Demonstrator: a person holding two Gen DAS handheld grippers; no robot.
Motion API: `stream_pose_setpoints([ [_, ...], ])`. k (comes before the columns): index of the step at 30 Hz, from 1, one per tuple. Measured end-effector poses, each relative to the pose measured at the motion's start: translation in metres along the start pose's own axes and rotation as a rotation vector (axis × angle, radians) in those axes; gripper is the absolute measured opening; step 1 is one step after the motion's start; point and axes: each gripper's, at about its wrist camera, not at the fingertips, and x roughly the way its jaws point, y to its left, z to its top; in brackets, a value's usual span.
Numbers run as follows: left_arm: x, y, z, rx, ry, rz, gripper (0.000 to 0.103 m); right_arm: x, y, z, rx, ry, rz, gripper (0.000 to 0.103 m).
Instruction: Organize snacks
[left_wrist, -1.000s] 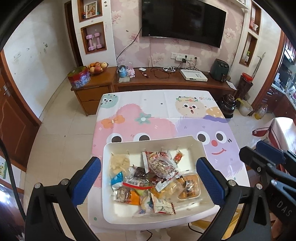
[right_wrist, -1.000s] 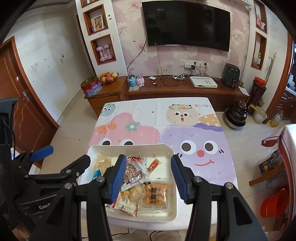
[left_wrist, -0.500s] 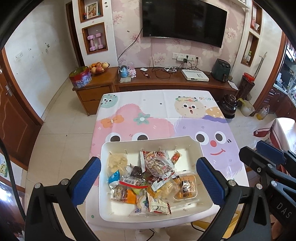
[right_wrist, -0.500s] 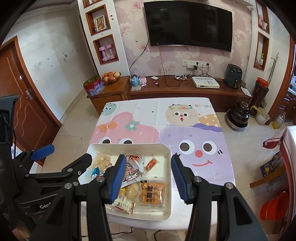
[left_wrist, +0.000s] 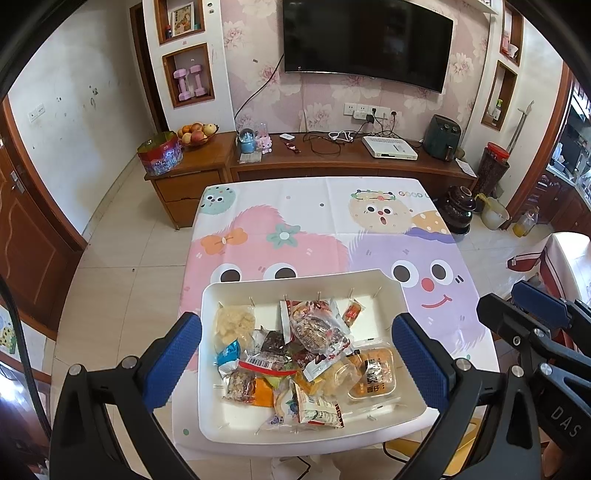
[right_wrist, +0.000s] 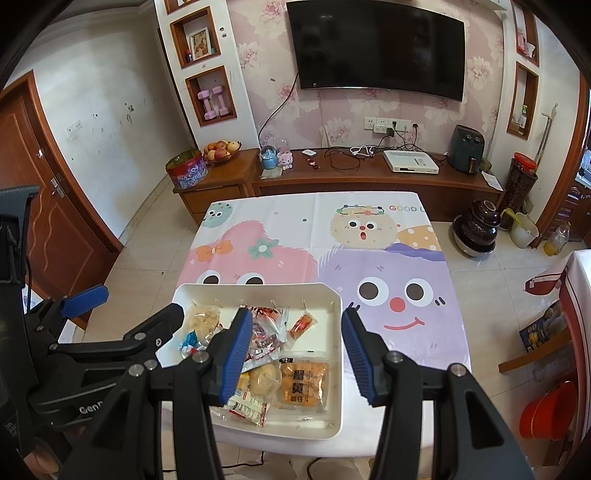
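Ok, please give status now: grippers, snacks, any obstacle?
Left gripper open, empty. Right gripper open, empty. Snacks heaped in white tray. No obstacle seen.

my left gripper (left_wrist: 297, 358): black frame, blue ribbed pads, silver screws | my right gripper (right_wrist: 297, 354): same, lettering possibly "DAS"

A table (left_wrist: 369, 206) under a cartoon-monster cloth (right_wrist: 369, 258) — one white tray (left_wrist: 210, 369) sits at its near edge.
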Motion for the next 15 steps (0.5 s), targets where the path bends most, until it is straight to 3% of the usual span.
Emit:
stream_pose_setpoints([
  [15,0.0002,-0.0002,-0.0031,0.000,0.004,0.002,0.102,0.0034,0.0014,-0.0009,0.003,0.005,0.002,0.051],
])
